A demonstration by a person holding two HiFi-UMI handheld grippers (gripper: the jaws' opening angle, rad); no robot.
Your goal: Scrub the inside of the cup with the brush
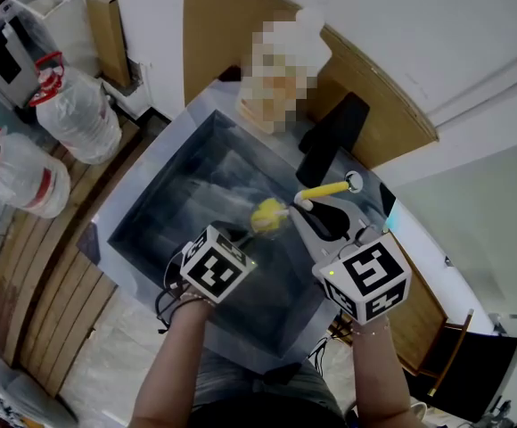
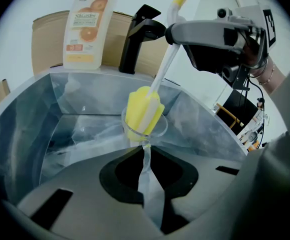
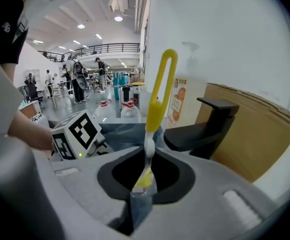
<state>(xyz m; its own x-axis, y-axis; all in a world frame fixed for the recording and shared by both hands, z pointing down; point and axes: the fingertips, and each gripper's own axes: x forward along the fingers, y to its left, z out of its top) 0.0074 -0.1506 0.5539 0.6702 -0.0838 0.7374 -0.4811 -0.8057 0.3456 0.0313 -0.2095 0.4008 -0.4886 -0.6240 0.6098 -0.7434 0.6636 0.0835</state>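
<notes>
A clear cup (image 2: 157,128) hangs over the steel sink (image 1: 165,194), and my left gripper (image 2: 147,156) is shut on its wall from the near side. The brush's yellow sponge head (image 2: 144,111) sits inside the cup, with its white shaft rising up and to the right. My right gripper (image 3: 146,181) is shut on that shaft, below the yellow loop handle (image 3: 161,86). In the head view the left gripper (image 1: 248,237) and the right gripper (image 1: 307,210) meet at the sponge head (image 1: 267,215) above the sink's middle.
A black tap (image 1: 330,141) stands at the sink's far right edge. An orange-labelled soap bottle (image 2: 87,29) stands on the ledge behind the sink. Two large water bottles (image 1: 76,110) stand on the floor at the left. A dark chair (image 1: 472,373) is at the lower right.
</notes>
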